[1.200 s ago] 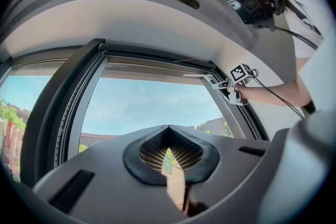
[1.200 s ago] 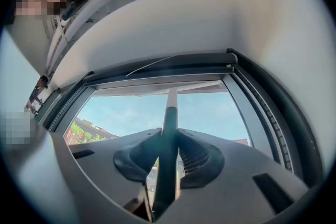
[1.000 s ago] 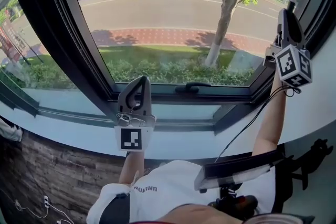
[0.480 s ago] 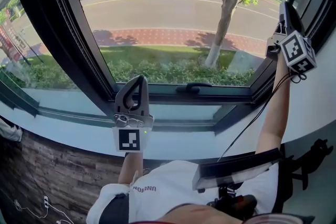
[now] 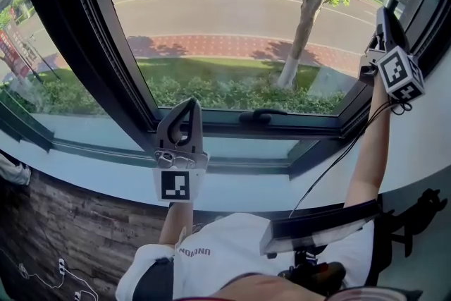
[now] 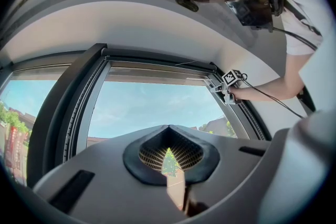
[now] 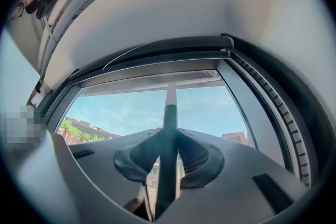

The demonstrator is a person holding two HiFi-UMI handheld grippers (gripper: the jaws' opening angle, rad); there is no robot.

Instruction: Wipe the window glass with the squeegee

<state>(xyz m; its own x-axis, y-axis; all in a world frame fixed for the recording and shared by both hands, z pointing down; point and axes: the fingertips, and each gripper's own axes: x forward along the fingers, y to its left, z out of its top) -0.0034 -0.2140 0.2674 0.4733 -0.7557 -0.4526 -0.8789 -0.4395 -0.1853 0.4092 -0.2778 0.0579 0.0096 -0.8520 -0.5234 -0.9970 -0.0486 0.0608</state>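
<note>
The window glass [image 5: 232, 25] fills the upper head view; a street, a tree and a bus show through it. My right gripper [image 5: 386, 12] is raised at the pane's right edge, shut on the squeegee's dark handle [image 7: 168, 149]. The pale shaft [image 7: 171, 93] runs up to the blade [image 7: 157, 80], which lies along the top of the glass [image 7: 210, 105]. My left gripper [image 5: 187, 106] hangs low in front of the bottom frame, jaws together, holding nothing. From the left gripper view its jaws [image 6: 169, 131] point up at the pane, and the right gripper [image 6: 229, 83] shows at the upper right corner of the frame.
A black window handle [image 5: 261, 115] sits on the lower frame. A thick black mullion [image 5: 84, 32] bounds the pane on the left. Below runs the white sill [image 5: 239, 187]. A black armrest-like bar [image 5: 320, 223] stands near the person's body. Wood flooring [image 5: 63, 236] lies lower left.
The right gripper with the squeegee rose slightly up and to the right along the frame, then held. The left gripper has stayed in about the same place.
</note>
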